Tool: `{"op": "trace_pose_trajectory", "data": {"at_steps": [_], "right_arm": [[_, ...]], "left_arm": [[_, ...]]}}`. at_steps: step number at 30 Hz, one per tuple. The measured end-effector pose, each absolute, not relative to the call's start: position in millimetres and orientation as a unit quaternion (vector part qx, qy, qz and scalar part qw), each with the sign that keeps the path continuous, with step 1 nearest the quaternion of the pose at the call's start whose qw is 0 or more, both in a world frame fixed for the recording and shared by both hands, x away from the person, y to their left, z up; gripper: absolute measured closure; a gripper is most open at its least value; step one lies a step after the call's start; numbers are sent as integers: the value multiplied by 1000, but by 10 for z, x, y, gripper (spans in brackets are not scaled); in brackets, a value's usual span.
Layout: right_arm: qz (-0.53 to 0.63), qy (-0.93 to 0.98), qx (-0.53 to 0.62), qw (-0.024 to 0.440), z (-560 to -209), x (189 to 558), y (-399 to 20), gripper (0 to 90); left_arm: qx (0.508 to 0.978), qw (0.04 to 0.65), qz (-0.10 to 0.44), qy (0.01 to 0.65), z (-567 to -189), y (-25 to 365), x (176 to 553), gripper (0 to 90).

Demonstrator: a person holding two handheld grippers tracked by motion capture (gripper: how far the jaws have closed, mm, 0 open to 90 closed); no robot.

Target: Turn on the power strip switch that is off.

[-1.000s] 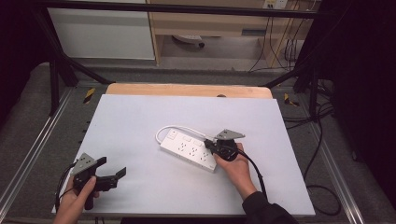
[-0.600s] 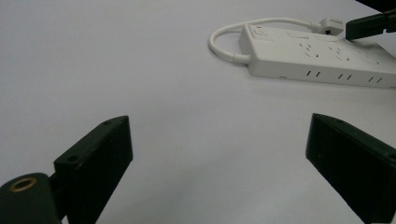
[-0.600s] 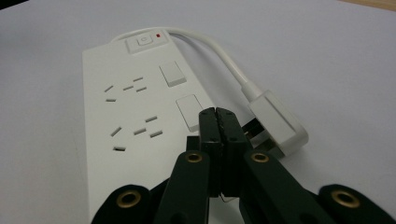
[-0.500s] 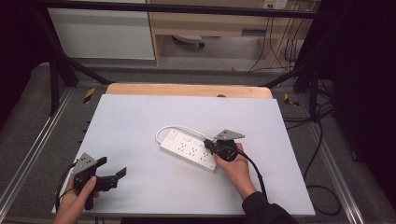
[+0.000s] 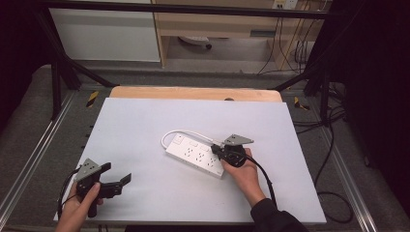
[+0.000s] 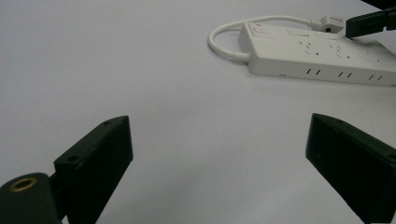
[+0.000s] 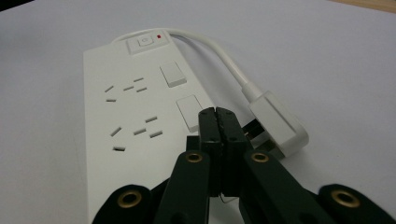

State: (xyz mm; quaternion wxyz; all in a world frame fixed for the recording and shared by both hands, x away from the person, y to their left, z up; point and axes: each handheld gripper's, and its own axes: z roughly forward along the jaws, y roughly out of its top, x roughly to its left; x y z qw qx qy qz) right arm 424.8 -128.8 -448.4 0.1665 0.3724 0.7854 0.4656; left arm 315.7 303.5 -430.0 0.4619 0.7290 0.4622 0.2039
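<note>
A white power strip (image 5: pixel 196 155) lies mid-tabletop (image 5: pixel 145 121), its plug (image 7: pixel 279 122) beside it. The right claw (image 7: pixel 218 122), clenched empty, hovers there unmoved; the left claw (image 5: pixel 116 179) waits released near the front-left corner.

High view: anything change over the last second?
Nothing visibly changed. The right gripper stays shut at the power strip, beside its plug; the left gripper stays open, apart from it, near the table's front left corner.
</note>
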Motion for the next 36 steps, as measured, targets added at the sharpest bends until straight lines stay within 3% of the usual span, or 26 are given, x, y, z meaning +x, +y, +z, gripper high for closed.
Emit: {"op": "trace_pose_trajectory", "data": {"at_steps": [36], "right_arm": [[472, 782, 371, 166, -4530, 4268, -1294, 900]], "left_arm": [[731, 460, 203, 461, -4305, 3027, 3159, 73]]}}
